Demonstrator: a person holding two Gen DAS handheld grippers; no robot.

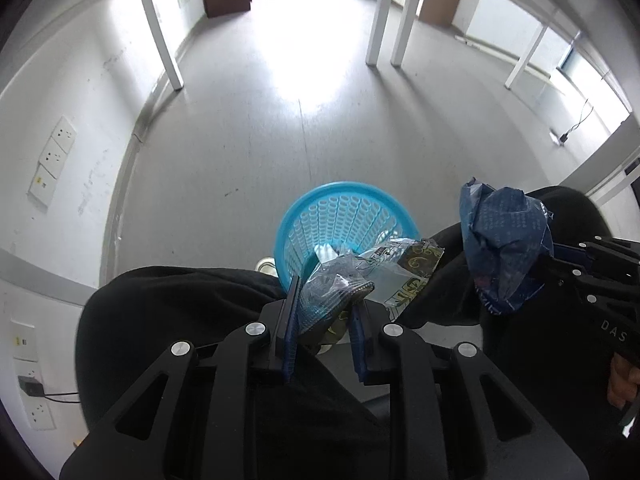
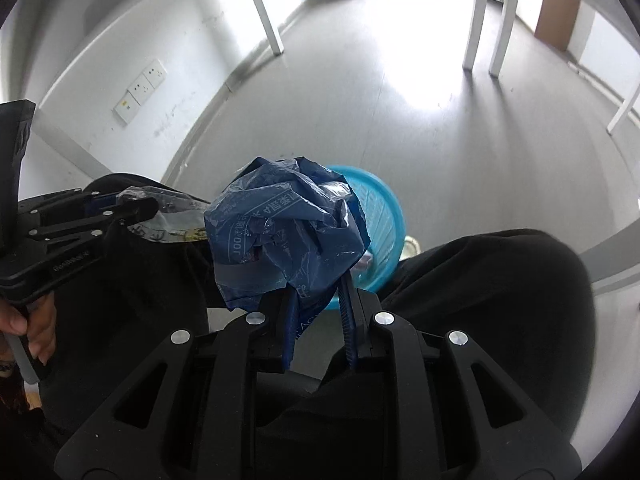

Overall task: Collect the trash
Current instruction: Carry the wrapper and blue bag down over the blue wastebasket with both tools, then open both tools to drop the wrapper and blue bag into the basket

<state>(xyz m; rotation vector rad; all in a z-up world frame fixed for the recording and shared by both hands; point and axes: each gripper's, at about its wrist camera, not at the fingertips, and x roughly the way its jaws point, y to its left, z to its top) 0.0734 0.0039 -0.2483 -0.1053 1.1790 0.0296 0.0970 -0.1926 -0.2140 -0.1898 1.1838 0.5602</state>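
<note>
My left gripper (image 1: 326, 300) is shut on a clear crumpled plastic wrapper (image 1: 384, 272) with green and yellow print, held above the near rim of a blue mesh wastebasket (image 1: 344, 216) on the floor. My right gripper (image 2: 318, 296) is shut on a crumpled dark blue plastic bag (image 2: 284, 232), held just left of and above the same basket (image 2: 380, 220). In the left wrist view the blue bag (image 1: 504, 240) hangs to the right of the basket. In the right wrist view the left gripper (image 2: 136, 206) and its wrapper (image 2: 176, 220) are at the left.
The person's black-clad knees (image 1: 180, 308) (image 2: 500, 280) flank the basket. White table legs (image 1: 384, 20) stand on the grey floor further off. A white wall with sockets (image 1: 52, 156) runs along the left.
</note>
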